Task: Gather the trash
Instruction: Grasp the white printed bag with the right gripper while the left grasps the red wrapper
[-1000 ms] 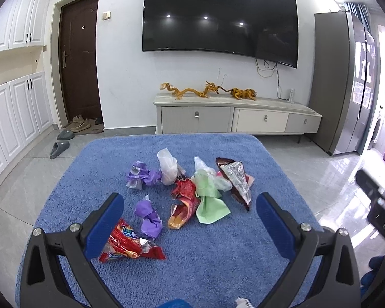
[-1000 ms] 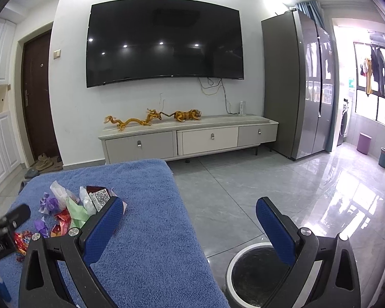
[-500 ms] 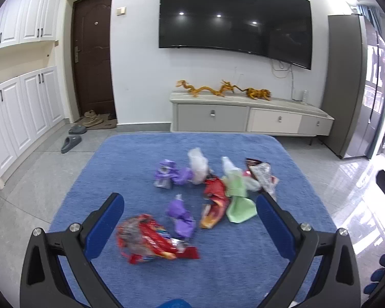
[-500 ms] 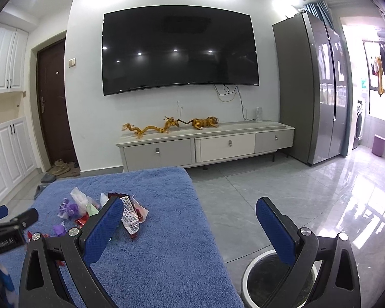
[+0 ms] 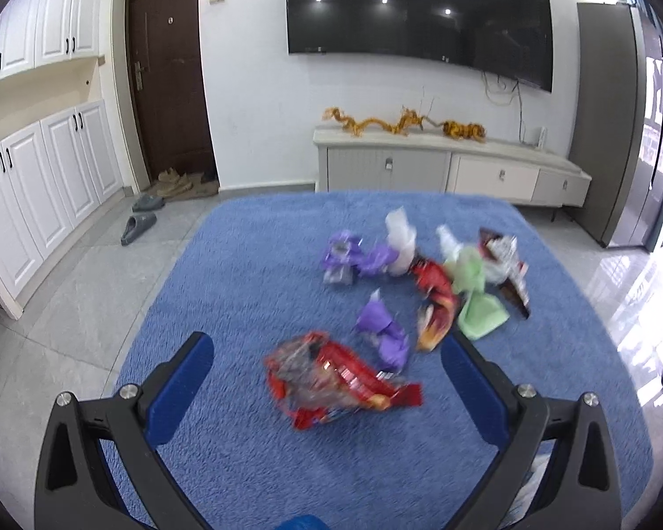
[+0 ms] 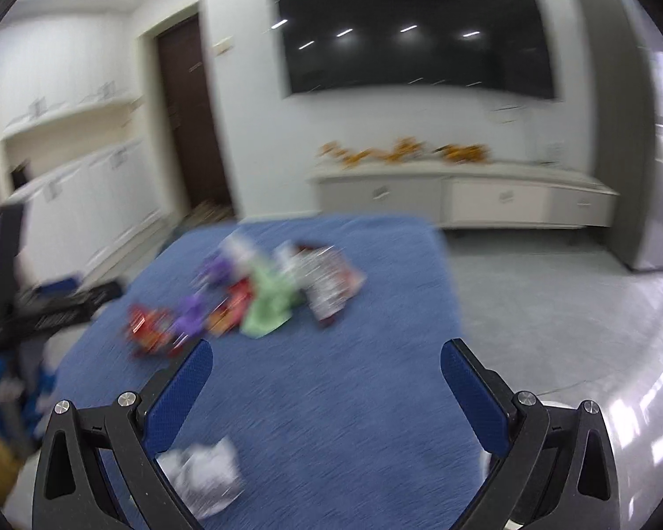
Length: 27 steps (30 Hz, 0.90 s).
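Several pieces of trash lie on the blue towel-covered table (image 5: pixel 252 291). A red snack wrapper (image 5: pixel 336 382) lies between the tips of my open, empty left gripper (image 5: pixel 327 366). Beyond it lie a purple wrapper (image 5: pixel 384 331), a red-orange wrapper (image 5: pixel 437 300), a green wrapper (image 5: pixel 479 309), a silver-brown packet (image 5: pixel 506 265) and a white bag (image 5: pixel 400 238). My right gripper (image 6: pixel 327 371) is open and empty over the table (image 6: pixel 375 380); the pile shows blurred ahead of it, with the green wrapper (image 6: pixel 267 304). A crumpled white wrapper (image 6: pixel 203 477) lies below its left finger.
A white TV cabinet (image 5: pixel 451 168) and a wall TV (image 5: pixel 415 22) stand behind the table. White cupboards (image 5: pixel 44 176) and a door (image 5: pixel 168 75) are at left, slippers (image 5: pixel 139 225) on the tiled floor. A grey fridge (image 5: pixel 610 123) stands at right. The left gripper (image 6: pixel 35 313) shows in the right view.
My left gripper has shifted left, so the red wrapper now sits between its fingers. My right gripper has swung left from over the floor and bin to over the table.
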{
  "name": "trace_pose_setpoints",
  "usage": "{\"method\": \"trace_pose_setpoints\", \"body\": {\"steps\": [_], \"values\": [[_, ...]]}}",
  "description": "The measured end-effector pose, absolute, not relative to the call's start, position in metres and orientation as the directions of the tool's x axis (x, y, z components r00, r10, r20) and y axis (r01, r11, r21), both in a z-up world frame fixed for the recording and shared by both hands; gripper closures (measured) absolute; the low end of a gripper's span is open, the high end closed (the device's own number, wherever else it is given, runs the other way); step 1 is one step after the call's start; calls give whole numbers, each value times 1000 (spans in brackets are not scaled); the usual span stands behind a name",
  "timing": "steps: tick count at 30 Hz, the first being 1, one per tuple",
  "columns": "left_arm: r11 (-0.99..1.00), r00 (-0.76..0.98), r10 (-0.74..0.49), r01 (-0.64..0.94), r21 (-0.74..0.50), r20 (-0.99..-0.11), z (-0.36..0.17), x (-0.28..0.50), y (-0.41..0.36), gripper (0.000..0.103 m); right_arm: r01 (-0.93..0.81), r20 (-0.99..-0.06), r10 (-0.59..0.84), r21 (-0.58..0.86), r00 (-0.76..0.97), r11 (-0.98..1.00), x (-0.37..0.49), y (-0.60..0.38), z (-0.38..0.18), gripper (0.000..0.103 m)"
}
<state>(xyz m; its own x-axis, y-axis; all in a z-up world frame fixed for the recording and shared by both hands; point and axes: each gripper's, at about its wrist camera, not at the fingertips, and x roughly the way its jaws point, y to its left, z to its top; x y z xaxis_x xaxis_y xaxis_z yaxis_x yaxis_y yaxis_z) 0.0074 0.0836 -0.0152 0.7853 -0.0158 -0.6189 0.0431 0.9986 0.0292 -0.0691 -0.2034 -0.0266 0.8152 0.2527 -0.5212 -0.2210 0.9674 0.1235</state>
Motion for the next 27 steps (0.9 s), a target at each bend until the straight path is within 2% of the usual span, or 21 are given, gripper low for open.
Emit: {"method": "trace_pose_setpoints", "body": {"steps": [4, 6, 9, 14, 16, 19, 21, 27], "values": [[999, 736, -42, 50, -8, -675, -35, 13, 100, 0, -406, -599, 411, 153, 687, 901, -76, -167, -51, 0], [996, 710, -81, 75, -40, -700, -42, 20, 104, 0, -448, -637, 443, 166, 631, 878, -77, -153, -66, 0], [992, 694, -120, 111, -59, -710, -49, 30, 104, 0, -467, -671, 468, 201, 575, 861, -77, -141, -85, 0], [992, 680, -104, 124, -26, -726, -63, 50, 99, 0, -467, -702, 482, 236, 524, 852, -67, -138, -103, 0], [991, 667, -120, 124, -49, -736, -70, 52, 102, 0, -470, -704, 498, 260, 506, 844, -67, -139, -106, 5], [989, 662, -146, 123, -85, -735, -73, 47, 109, 0, -473, -713, 506, 272, 485, 838, -60, -139, -114, 20], [983, 657, -181, 141, -117, -732, -74, 40, 113, 3, -479, -712, 521, 290, 471, 829, -62, -139, -117, 34], [953, 617, -295, 244, -179, -730, -74, 19, 108, 11, -479, -707, 517, 281, 482, 831, -64, -137, -119, 41]]}}
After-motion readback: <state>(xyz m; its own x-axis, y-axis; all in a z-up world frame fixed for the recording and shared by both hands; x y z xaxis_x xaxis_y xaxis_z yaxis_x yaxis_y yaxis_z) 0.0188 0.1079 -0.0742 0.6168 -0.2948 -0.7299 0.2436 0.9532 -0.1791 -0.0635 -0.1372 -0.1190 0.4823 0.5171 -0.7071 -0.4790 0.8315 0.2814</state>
